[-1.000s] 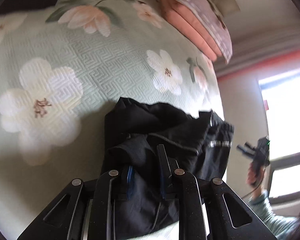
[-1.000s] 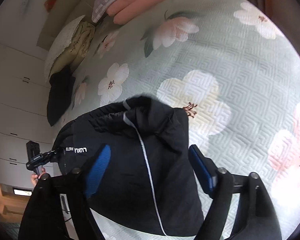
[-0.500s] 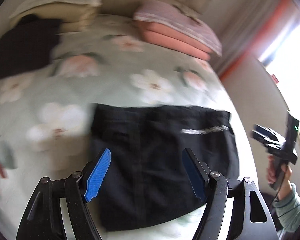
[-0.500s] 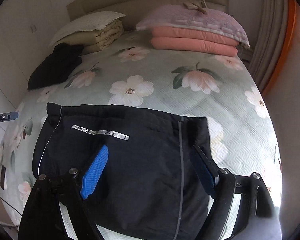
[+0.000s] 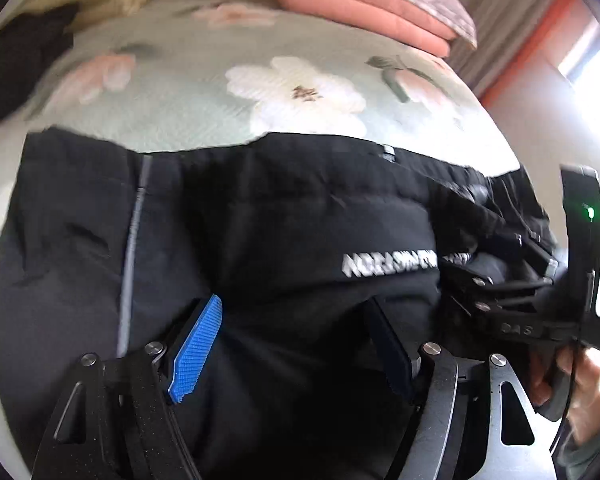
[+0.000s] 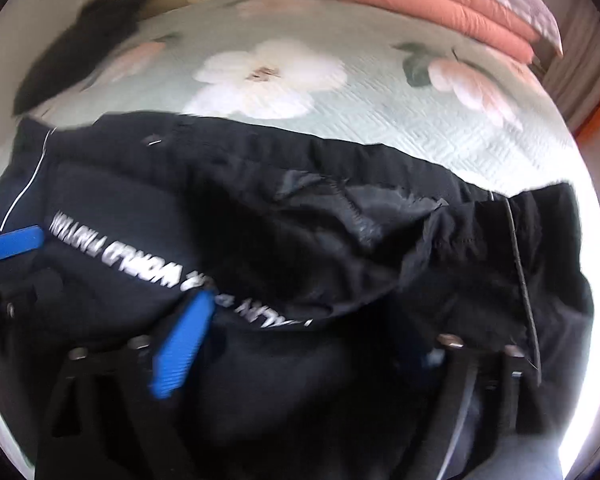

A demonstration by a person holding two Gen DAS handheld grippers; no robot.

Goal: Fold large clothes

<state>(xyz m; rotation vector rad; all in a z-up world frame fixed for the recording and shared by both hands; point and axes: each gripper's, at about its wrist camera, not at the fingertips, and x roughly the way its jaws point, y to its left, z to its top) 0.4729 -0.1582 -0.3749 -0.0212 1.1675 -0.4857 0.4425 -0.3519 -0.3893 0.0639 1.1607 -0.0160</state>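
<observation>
The black garment (image 5: 284, 240) lies spread flat across the near part of the bed (image 5: 204, 92), a wide dark slab with a grey stripe running down its left part in the left wrist view and a line of white lettering across it toward the right. In the right wrist view a looser, shinier fold of the same cloth lies rumpled over the lettering near the middle, with a thin pale cord down its right side. A second ago the garment was a bunched heap, with the left tongs closed on a fold of it; now it is laid out broad and both cameras sit lower and closer over it, so it fills most of each view. The left gripper (image 5: 296, 340) points steeply down at the cloth with its blue pads (image 5: 198, 344) standing well apart, nothing pinched between them. The right gripper (image 6: 300, 344) also points steeply down; its jaws have just been opening wider and stand apart above the garment, gripping nothing, its right finger dark and blurred against the cloth. Seen from the left wrist view, the right hand (image 5: 572, 380) grasps its handle at the right edge, a grey-green sleeve (image 5: 592, 440) below it. Folded pink bedding (image 5: 364, 4) lies at the head of the bed, well apart from the garment, and another dark cloth (image 6: 80, 48) lies at the far left.
</observation>
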